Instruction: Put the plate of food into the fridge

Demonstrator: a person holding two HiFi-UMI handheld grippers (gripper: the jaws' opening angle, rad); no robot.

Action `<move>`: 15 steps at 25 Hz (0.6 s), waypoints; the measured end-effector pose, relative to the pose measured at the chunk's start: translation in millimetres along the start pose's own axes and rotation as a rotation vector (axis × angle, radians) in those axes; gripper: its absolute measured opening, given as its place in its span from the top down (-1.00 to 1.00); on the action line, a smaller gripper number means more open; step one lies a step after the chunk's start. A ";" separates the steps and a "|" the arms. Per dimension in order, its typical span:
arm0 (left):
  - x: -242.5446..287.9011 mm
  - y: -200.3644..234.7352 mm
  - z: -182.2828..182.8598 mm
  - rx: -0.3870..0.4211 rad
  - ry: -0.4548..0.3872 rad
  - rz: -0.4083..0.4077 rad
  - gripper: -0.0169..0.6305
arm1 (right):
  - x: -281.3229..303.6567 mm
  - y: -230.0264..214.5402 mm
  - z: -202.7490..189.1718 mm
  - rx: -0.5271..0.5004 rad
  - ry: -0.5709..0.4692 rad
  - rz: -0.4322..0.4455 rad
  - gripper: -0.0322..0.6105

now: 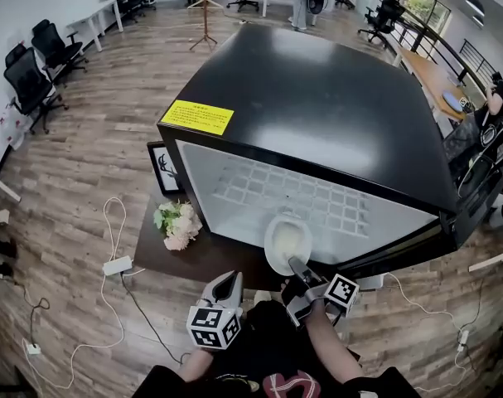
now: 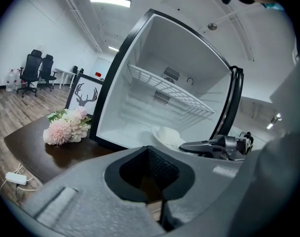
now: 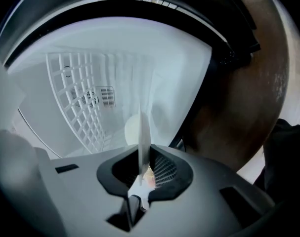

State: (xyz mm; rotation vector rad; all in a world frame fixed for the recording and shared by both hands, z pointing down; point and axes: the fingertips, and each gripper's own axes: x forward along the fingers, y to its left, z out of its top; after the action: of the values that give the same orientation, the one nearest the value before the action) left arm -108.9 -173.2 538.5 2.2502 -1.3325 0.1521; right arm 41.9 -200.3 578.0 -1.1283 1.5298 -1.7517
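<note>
Head view, bottom edge: person's forearms, one tool in each hand.

Left tool (image 1: pixel 226 280), lower centre-left: jaws brought together, nothing between them. It hangs over the front edge of the dark tabletop (image 1: pixel 203 259), short of the fridge and apart from the plate.

Right tool (image 1: pixel 294 265), lower centre: jaws nearly closed, clamped on the near rim of the plate (image 1: pixel 282 239). In the right gripper view the rim runs edge-on between the pads, with a bit of pale food just behind it.

The plate is white, round and carries pale yellowish food. It sits at the front of the fridge's open compartment, just past the lower sill. Cannot tell whether it rests on the compartment floor or is carried clear of it.

Fridge (image 1: pixel 317 98): black casing, white interior, open toward the person, filling the centre of the frame. A white wire shelf (image 1: pixel 292 193) crosses the interior beyond the plate. There is a yellow label (image 1: pixel 196 117) on the casing at the left front corner.

Left of the opening, on the tabletop, lie a bunch of pink and white flowers (image 1: pixel 176 222). A framed picture (image 1: pixel 164 168) stands just behind them against the fridge side.

Beyond is a wood floor with a white power adapter (image 1: pixel 117 265) and cable at left. Black office chairs (image 1: pixel 36 65) are at the upper left.
</note>
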 end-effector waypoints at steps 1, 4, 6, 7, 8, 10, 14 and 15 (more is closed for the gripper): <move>1.9 0.9 0.8 0.000 0.000 0.004 0.92 | 3.9 -0.1 1.4 0.006 0.001 -0.001 0.76; 7.1 2.9 2.8 0.000 0.004 0.014 0.92 | 13.9 0.2 6.3 0.030 0.000 0.000 0.76; 9.8 3.6 3.8 0.007 0.007 0.019 0.92 | 19.1 -0.1 9.4 0.030 0.001 -0.002 0.76; 11.0 4.6 4.0 0.010 0.007 0.023 0.92 | 21.3 -0.9 10.7 0.030 0.002 -0.003 0.76; 12.1 6.0 3.9 0.011 0.007 0.029 0.92 | 23.2 -2.6 12.5 0.031 0.002 -0.004 0.76; 14.8 8.8 3.9 0.008 0.007 0.042 0.92 | 26.2 -6.8 18.0 0.035 -0.004 -0.009 0.76; 21.6 12.1 7.1 0.006 0.009 0.058 0.92 | 33.5 -7.1 23.5 0.035 -0.012 -0.025 0.75; 22.7 12.6 7.8 0.006 0.008 0.061 0.92 | 35.8 -6.7 23.3 0.034 -0.010 -0.028 0.75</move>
State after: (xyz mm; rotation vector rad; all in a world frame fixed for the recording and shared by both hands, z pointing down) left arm -109.2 -199.6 544.4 2.2130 -1.3987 0.1870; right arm 45.0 -240.7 592.9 -1.1449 1.4794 -1.7818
